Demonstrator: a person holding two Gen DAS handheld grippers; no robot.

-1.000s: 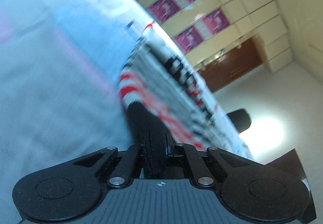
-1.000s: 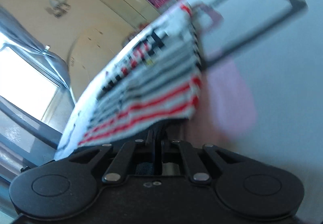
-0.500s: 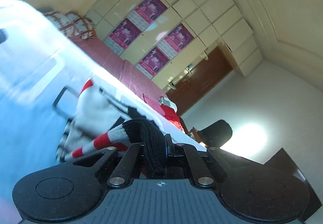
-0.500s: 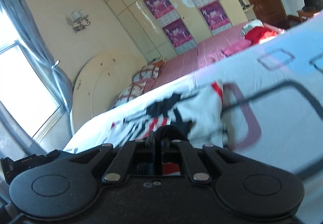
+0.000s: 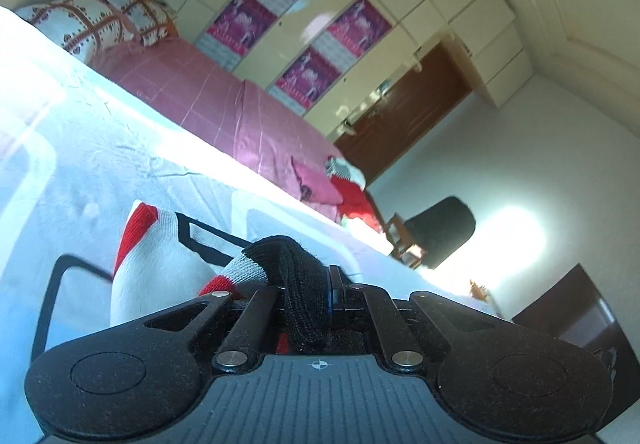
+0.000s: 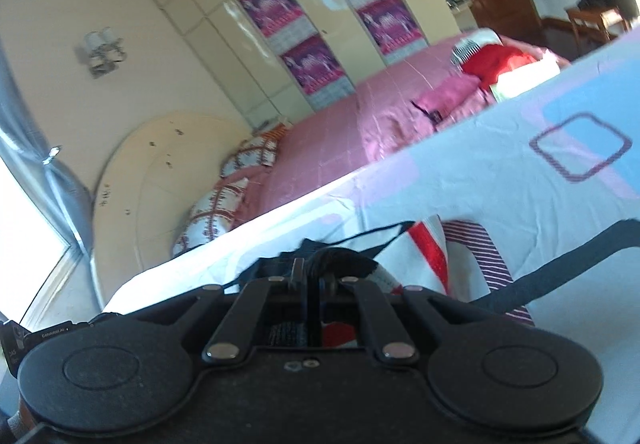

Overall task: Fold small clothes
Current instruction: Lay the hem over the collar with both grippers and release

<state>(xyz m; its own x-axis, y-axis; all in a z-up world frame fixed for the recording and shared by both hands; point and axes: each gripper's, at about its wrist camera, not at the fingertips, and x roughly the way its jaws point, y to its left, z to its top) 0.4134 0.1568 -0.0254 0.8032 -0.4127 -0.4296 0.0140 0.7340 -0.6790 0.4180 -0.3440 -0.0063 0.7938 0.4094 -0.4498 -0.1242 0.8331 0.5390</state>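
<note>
Both tongs clamped on the same garment. Left gripper [image 5: 308, 284] pinches its black knit edge, white cloth with red trim spilling out to its left over the pale sheet [image 5: 120, 147]. Right gripper [image 6: 314, 278] pinches a black edge too, white and red fabric showing just past its tips. Garment [image 5: 160, 256] sits low over the near sheet. Pink bed [image 6: 340, 131] behind, patterned pillows [image 5: 80, 25] at its head, posters [image 6: 272, 9] on the cupboard doors.
</note>
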